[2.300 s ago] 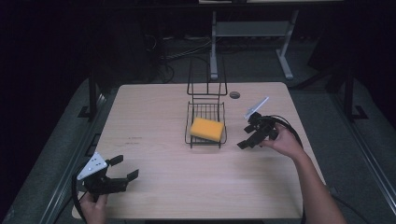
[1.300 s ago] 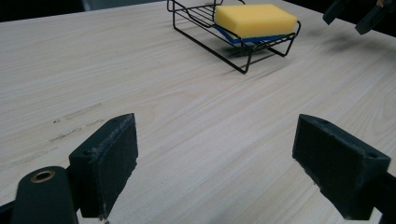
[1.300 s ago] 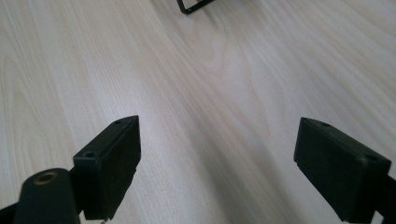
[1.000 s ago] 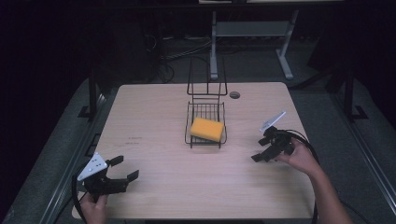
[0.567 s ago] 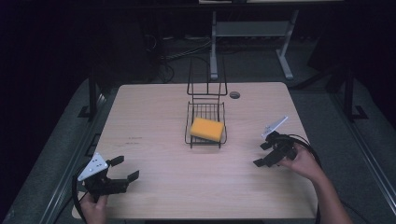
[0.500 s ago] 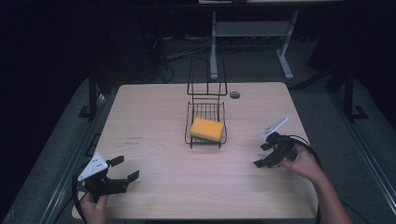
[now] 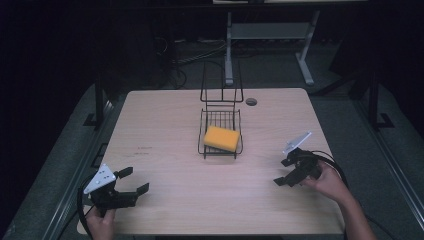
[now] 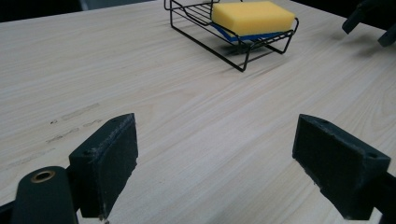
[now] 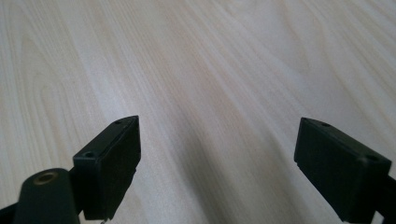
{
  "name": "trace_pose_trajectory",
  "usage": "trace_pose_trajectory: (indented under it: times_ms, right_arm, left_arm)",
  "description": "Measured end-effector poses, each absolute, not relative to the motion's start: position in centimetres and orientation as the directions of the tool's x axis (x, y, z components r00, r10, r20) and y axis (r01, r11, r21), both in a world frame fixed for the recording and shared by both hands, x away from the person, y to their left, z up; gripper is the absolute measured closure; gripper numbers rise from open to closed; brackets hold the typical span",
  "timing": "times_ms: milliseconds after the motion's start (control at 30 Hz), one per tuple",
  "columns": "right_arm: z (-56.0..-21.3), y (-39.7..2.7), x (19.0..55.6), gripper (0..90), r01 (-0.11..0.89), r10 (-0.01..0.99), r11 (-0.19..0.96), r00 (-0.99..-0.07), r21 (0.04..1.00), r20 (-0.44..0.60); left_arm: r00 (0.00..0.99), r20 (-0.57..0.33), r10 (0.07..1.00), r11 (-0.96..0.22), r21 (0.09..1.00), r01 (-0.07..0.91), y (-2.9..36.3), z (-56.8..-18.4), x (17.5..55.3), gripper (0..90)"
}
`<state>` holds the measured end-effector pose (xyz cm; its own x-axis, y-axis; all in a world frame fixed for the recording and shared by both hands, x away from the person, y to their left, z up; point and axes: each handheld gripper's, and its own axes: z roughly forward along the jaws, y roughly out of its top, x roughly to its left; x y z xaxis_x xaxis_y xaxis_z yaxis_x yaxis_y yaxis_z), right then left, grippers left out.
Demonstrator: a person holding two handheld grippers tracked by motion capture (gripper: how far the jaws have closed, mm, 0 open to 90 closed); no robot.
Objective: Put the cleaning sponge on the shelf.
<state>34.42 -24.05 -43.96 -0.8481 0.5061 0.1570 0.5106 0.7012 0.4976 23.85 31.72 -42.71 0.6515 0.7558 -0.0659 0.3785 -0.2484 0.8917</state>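
We take the wire rack (image 7: 221, 141) at the table's middle as our landmark. The yellow sponge (image 7: 221, 138) lies flat in the rack's tray, its blue underside visible in the left gripper view, where the same sponge (image 8: 253, 17) rests inside the rack's wire rim. In the high view its long axis runs roughly across the table, slightly skewed, with its short ends facing the rack's left and right sides. Our right gripper (image 7: 289, 172) sits to the right of the rack and nearer the person's edge, jaws spread wide with nothing between them; its own view shows bare table (image 9: 196, 70) between the jaws. Our left gripper (image 7: 131, 182) sits well apart from the rack, toward the near left corner, jaws likewise spread and empty. We judge the right gripper the nearer tool: the sponge lies forward and to its left, so any approach would close across the sponge's narrow width.
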Motion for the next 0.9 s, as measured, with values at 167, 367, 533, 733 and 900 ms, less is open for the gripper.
trace_pose_trajectory:
  times_ms: [167, 367, 533, 733, 900]
  right_arm:
    - [-44.0, -24.3, 33.7, 14.2, 0.509, 0.508, 0.702, -0.848, 0.497, 0.15]
    - [-44.0, -24.4, 33.1, 14.2, 0.511, 0.511, 0.702, -0.846, 0.495, 0.15]
    - [-44.2, -24.7, 32.4, 14.2, 0.513, 0.515, 0.695, -0.844, 0.504, 0.15]
    - [-44.4, -25.0, 31.6, 14.2, 0.518, 0.519, 0.69, -0.841, 0.506, 0.152]
    - [-44.8, -25.2, 30.9, 14.2, 0.517, 0.522, 0.694, -0.84, 0.5, 0.144]
  left_arm:
    - [0.652, -0.065, 0.755, -0.25, 0.891, 0.378, 31.8, -42.7, 23.8, 13.4]
    - [0.65, -0.067, 0.757, -0.246, 0.892, 0.378, 31.8, -42.7, 23.8, 13.4]
    - [0.652, -0.065, 0.756, -0.25, 0.891, 0.379, 31.8, -42.7, 23.8, 13.4]
    - [0.652, -0.065, 0.755, -0.251, 0.891, 0.379, 31.7, -42.7, 23.8, 13.4]
    - [0.652, -0.066, 0.755, -0.25, 0.89, 0.38, 31.7, -42.7, 23.8, 13.4]
